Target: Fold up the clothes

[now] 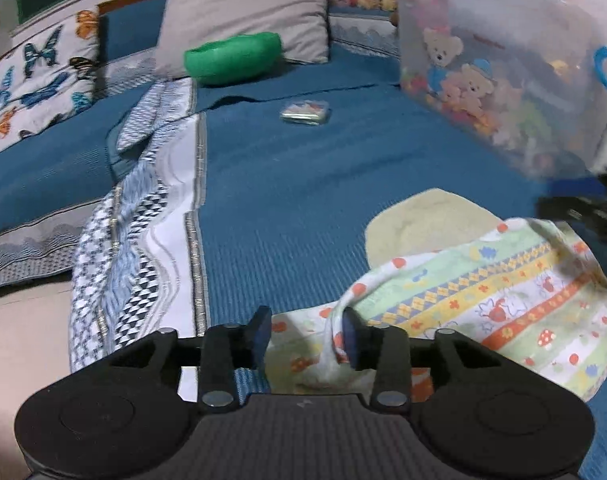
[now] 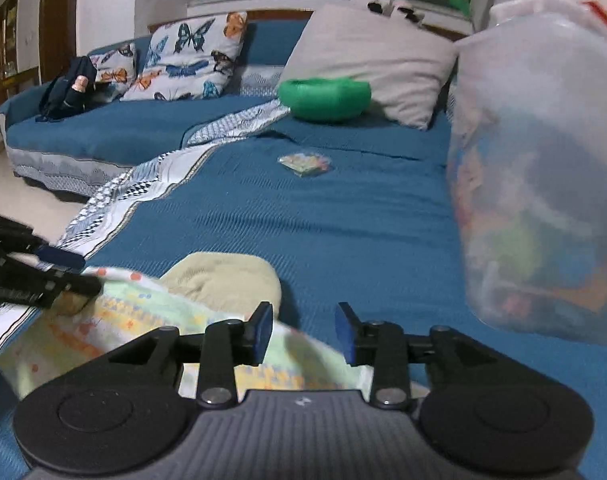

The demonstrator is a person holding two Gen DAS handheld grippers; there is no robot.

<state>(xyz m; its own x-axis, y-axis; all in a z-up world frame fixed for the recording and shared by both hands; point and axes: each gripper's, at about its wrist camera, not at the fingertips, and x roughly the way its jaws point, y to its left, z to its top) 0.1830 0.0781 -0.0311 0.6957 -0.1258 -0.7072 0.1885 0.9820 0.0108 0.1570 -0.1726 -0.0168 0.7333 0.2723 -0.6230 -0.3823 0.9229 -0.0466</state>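
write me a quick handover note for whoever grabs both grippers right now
Left hand-held gripper: open, low over the near edge of the patterned baby garment, a raised fold by its right finger.
Right hand-held gripper: open, empty, at the garment's other edge.
The garment lies rumpled on the blue bed cover, partly over a beige cloth.
Done: no neat fold visible yet.
Left: grip both edges, flatten, fold. The clear toy tub stands close on the right, so mind it.

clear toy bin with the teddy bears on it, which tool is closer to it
Right. The right tool hangs open just beside the toy bin; the left tool sits farther off, at the patterned cloth.
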